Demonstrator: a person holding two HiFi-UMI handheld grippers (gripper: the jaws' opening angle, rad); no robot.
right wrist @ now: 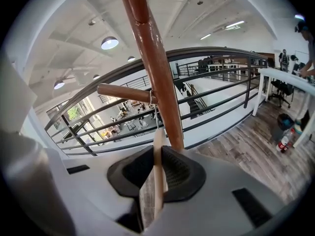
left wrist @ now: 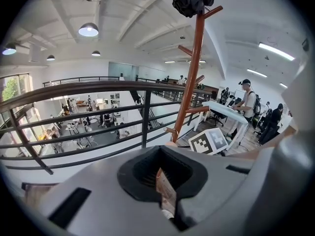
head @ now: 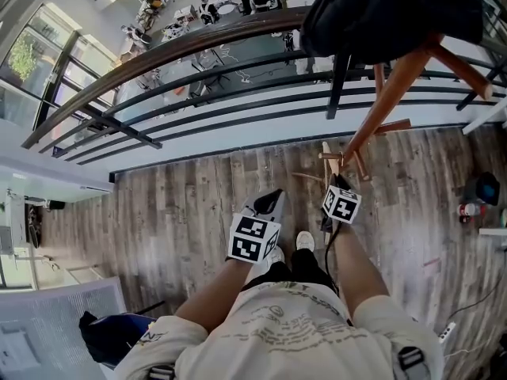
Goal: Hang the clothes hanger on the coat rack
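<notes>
We stand on a wood-plank floor (head: 182, 204) beside a dark metal railing (head: 198, 109) of round bars. The coat rack (right wrist: 157, 73), a glossy reddish-brown pole, rises just ahead with a black bundle (head: 388, 10) on top. The right gripper (right wrist: 158, 154) pinches the clothes hanger (right wrist: 158, 181) by its flat pale wooden arm between ribbed black fingers, and the hanger's thin wire hook meets a round peg (right wrist: 123, 92). The left gripper (left wrist: 165, 173) has its fingers almost together, holding nothing.
</notes>
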